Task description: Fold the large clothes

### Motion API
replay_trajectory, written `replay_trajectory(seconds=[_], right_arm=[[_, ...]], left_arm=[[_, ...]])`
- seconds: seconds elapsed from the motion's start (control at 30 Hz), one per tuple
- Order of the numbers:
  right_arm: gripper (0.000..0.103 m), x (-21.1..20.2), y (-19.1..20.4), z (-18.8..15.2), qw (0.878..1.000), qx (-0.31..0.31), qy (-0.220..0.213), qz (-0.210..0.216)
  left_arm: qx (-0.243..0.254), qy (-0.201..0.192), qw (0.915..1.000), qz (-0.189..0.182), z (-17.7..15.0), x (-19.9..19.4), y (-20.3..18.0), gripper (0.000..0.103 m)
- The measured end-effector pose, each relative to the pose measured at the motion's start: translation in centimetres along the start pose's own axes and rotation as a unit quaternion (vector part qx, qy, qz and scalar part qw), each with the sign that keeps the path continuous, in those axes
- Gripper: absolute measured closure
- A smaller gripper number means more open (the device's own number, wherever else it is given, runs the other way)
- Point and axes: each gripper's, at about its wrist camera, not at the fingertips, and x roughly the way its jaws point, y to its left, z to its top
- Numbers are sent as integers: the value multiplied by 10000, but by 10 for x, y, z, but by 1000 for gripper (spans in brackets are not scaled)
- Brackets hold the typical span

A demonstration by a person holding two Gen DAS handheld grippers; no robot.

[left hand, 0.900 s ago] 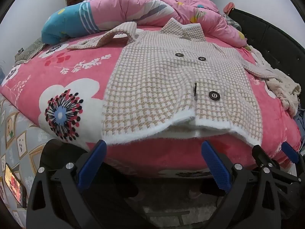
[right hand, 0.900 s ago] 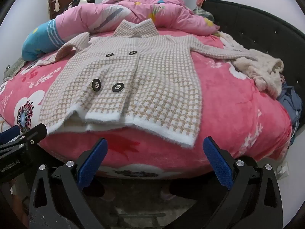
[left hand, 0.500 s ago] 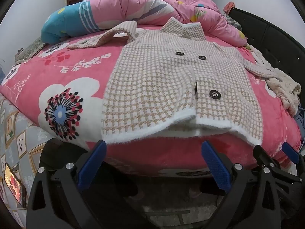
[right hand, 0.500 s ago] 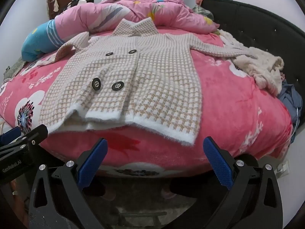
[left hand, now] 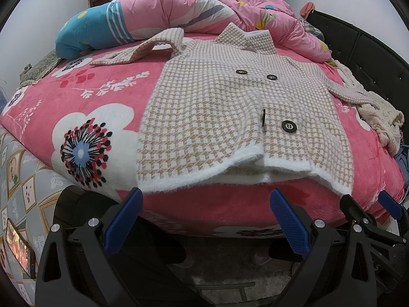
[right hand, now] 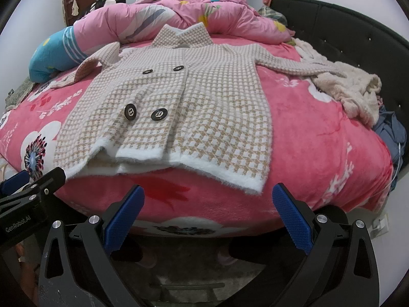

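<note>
Bed: pink flowered blanket [left hand: 107, 94] covered the mattress, with a rumpled pink quilt [right hand: 179, 18] heaped at the far end and a black headboard [right hand: 345, 46] along the right side.
Coat: the checked coat [left hand: 217, 107] lay flat and face up on the blanket, buttons [right hand: 158, 114] showing, collar toward the quilt and white hem [right hand: 204, 168] toward the near edge of the bed.
Long axis: it ran from hem to collar, straight away from both claws, so the hem was the part nearest them.
Sleeves: one sleeve [left hand: 143, 51] stretched out to the left; the other sleeve [right hand: 288, 64] reached right, its end touching a cream fleece garment [right hand: 352, 89].
Left claw: the left gripper [left hand: 204, 220] was held below and in front of the bed edge, jaws wide apart and holding nothing, facing the hem's left half.
Right claw: the right gripper [right hand: 207, 217] sat likewise, jaws wide apart and holding nothing, facing the hem's right corner.
Nearer side: each claw lined up with its own half of the hem, neither clearly closer; both were apart from the cloth.
Stage: folding looked not yet begun, since the coat lay fully spread.
Next move, as judged: probably a reach forward and up to the hem corners or out to the sleeves.
Risk: the front flap [left hand: 245, 168] gaped at the hem, so a pinch there might catch only one layer.
</note>
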Motion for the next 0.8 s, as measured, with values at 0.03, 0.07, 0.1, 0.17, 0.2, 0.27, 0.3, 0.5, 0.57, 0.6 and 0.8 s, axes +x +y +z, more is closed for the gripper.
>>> replay_trajectory(seconds=[0.03,0.07,0.1,0.17,0.2,0.27,0.3,0.5,0.57,0.6,0.8], right_arm=[[7,0,0,0,10000,0,1,-3],[7,0,0,0,10000,2,-2,-4],[7,0,0,0,10000,4,-3,-2],[7,-1,2,0,10000,7,-9,-2],[7,-1,2,0,10000,9,-9,3],[7,-1,2,0,10000,14,-11,7],[7,-1,3,0,10000,16,-9,6],[7,-1,1,0,10000,16,-9,12],[7,-2,2,0,10000,27,-10,13],[7,-2,3,0,10000,29,-9,18],[7,-2,2,1,10000,30,-12,27]], left_arm=[[1,0,10000,2,0,0,0,5],[2,-1,10000,1,0,0,0,5],[2,-4,10000,1,0,0,0,5],[2,0,10000,1,0,0,0,5],[4,-2,10000,0,0,0,0,5],[6,-2,10000,3,0,0,0,5],[3,-2,10000,-1,0,0,0,5],[5,-6,10000,3,0,0,0,5],[9,-8,10000,5,0,0,0,5],[7,-9,10000,6,0,0,0,5],[10,-19,10000,16,0,-1,-1,5]])
